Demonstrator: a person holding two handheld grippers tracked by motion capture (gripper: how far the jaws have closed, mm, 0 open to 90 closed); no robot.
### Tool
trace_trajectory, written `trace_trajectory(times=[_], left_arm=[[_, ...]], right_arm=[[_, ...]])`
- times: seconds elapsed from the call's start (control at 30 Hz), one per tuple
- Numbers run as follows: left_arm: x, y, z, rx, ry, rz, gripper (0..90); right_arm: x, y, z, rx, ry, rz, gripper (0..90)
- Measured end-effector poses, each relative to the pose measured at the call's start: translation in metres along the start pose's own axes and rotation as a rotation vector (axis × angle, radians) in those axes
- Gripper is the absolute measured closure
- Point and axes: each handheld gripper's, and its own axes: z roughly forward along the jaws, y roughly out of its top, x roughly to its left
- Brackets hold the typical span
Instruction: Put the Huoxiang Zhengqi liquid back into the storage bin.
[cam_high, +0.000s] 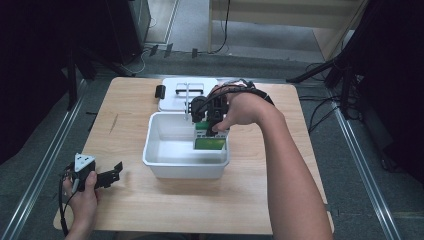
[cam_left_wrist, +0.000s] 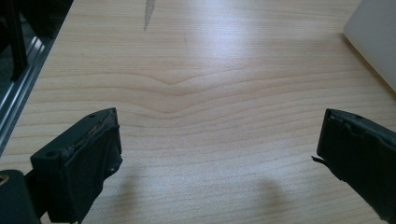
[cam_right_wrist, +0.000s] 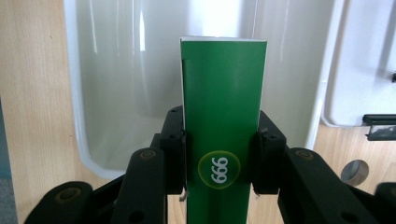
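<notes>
1. Holding a green rectangular cardboard box (cam_right_wrist: 223, 140) with a round "999" mark, the right gripper (cam_high: 214, 120) has its jaws pinching the box's two long side faces.
2. Location: the box is inside the white rectangular plastic tub (cam_high: 159, 160) at mid-table, at the tub's right end, apparently close to the floor; whether it touches cannot be told.
3. Key relation: the box's long axis runs straight out from between the jaws, so its free end leads into the tub ahead of the fingers (cam_right_wrist: 173, 140).
4. Judgement: the step in hand looks like placing the box in the tub; release calls for the free end to rest first.
5. Left gripper (cam_high: 107, 177) rests at the near-left table edge, jaws spread with bare light wooden table (cam_left_wrist: 201, 70) between them, well apart from the tub; the right hand is the nearer.
6. White plastic lid (cam_high: 172, 95) with black latch lies touching the tub's far side.
</notes>
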Motion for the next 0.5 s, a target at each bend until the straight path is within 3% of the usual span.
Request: trace_trajectory(times=[0.33, 0.5], left_arm=[[0.001, 0.0, 0.0, -0.003, -0.004, -0.004, 0.6], [0.001, 0.0, 0.0, -0.007, -0.004, -0.007, 0.6]], right_arm=[[-0.006, 0.004, 0.019, 0.024, 0.016, -0.01, 64.5], [-0.009, 0.002, 0.029, 0.017, 0.037, 0.014, 64.5]])
